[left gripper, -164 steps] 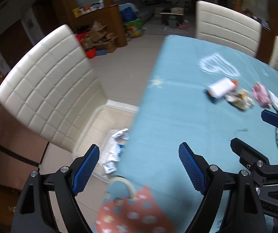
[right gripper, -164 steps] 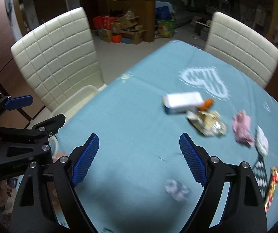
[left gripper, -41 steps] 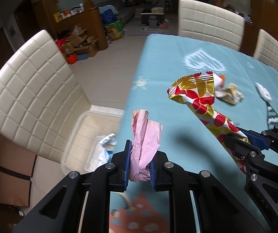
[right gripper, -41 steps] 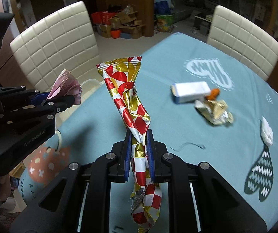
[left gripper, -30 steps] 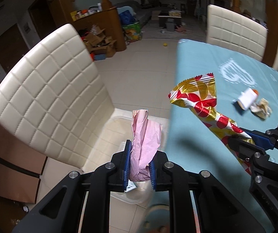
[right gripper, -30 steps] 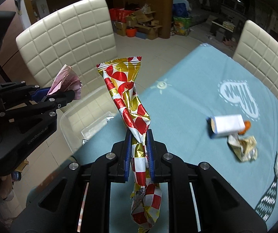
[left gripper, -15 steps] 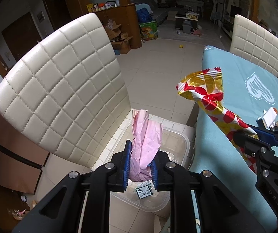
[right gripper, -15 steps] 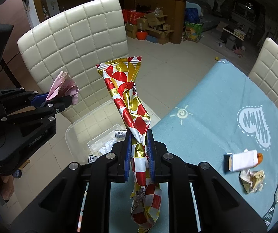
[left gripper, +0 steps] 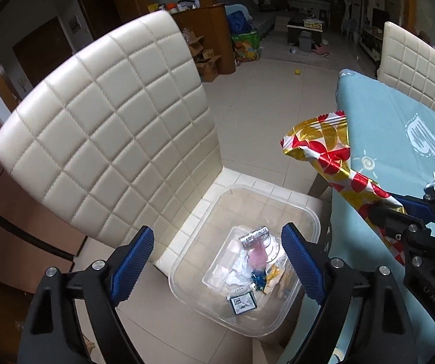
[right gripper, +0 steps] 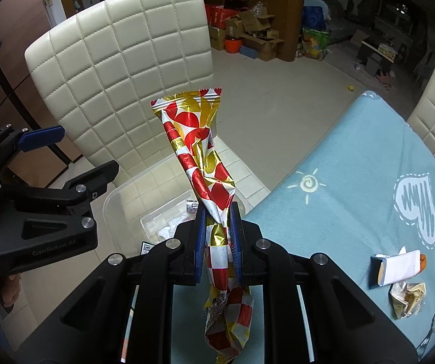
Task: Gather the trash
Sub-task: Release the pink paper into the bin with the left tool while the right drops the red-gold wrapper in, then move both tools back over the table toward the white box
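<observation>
Left wrist view: the left gripper (left gripper: 217,261) hangs over a clear bin (left gripper: 308,224) that sits on the seat of a cream chair (left gripper: 105,139), low in the middle of the frame. Its jaws have just been opening and now stand wide, with nothing between them. A pink wrapper (left gripper: 257,254) shows in the bin among other scraps, blurred, so whether it has landed cannot be told. At right, the right gripper (left gripper: 399,209) comes in from the edge, clamped on a red-and-gold wrapper (left gripper: 323,148) that slants up toward the centre, in front of the blue tablecloth (left gripper: 399,127).

Right wrist view: the right gripper (right gripper: 217,236) has its blue pads (right gripper: 198,239) pressed narrow on the twisted middle of the red-and-gold wrapper (right gripper: 199,139), which stands up to mid-frame and hangs crumpled below. The bin (right gripper: 114,200) lies behind it, left of centre. The left gripper (right gripper: 65,154) is at far left, fingers apart. At lower right, on the tablecloth (right gripper: 354,212), lie a white box (right gripper: 399,265) and a crumpled wrapper (right gripper: 408,300).
</observation>
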### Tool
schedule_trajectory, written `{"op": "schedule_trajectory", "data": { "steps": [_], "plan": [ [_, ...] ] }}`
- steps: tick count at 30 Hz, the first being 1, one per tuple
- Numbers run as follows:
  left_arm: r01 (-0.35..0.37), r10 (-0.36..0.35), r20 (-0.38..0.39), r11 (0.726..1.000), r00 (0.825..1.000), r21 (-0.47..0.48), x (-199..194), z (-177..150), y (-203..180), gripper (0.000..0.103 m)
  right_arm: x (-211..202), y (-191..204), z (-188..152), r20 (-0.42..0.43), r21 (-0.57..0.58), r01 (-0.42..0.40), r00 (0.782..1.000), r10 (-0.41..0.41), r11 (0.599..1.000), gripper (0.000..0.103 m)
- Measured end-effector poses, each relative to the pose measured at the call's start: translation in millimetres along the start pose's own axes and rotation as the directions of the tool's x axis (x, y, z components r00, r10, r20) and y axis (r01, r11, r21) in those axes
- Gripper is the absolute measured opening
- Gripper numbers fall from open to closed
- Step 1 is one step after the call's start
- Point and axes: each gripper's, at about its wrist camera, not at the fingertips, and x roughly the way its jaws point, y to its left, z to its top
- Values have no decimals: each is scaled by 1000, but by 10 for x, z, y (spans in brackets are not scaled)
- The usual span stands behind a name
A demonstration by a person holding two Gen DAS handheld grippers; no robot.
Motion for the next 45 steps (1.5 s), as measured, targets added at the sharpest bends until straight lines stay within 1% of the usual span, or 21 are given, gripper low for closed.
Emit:
{"op": "schedule_trajectory", "data": {
  "steps": [7,9,13,21,27,29,30,31,32,33,35,38,41,45],
  "plan": [
    [4,-6,-33,998,999,-57,60,-62,146,84,113,106,29,-19,-34,-20,1000,19,999,18],
    [1,-4,-40,997,999,-75,68,-86,195,84,125,123,40,-20,-39,-25,1000,24,999,20],
    [-9,5,-49,995,999,-99,78,-128,264,84,162,195,74,-26,-55,-35,999,33,998,20],
    [-45,36,-71,989,997,-138,89,-203,386,84,150,306,141,-7,-76,-44,999,43,996,20],
    [-56,44,-70,984,997,-168,59,-233,453,84,144,370,183,1,-83,-56,998,57,995,21],
    [-49,36,-74,983,997,-178,65,-242,483,84,153,381,191,0,-81,-69,998,70,994,27],
    [-50,37,-74,982,997,-183,61,-252,499,84,152,383,193,0,-79,-71,997,71,994,34],
    [-51,38,-73,981,997,-187,63,-254,514,84,152,383,200,3,-75,-72,997,72,995,51],
    [-51,37,-74,980,997,-192,62,-258,530,84,140,384,206,15,-71,-61,998,63,996,65],
    [-53,38,-75,979,996,-198,61,-268,547,84,102,385,205,45,-66,-38,998,41,997,87],
    [-58,43,-79,977,996,-206,63,-274,560,84,63,396,206,68,-72,-22,997,27,997,89],
    [-58,42,-79,975,996,-216,41,-287,592,84,56,408,215,58,-72,-13,998,17,997,89],
    [-45,29,-73,974,997,-221,2,-278,582,84,-14,352,174,58,-53,0,998,3,999,89],
    [-17,6,-56,979,998,-202,-76,-235,455,84,-130,221,62,60,-25,24,998,-23,999,90]
  ]
}}
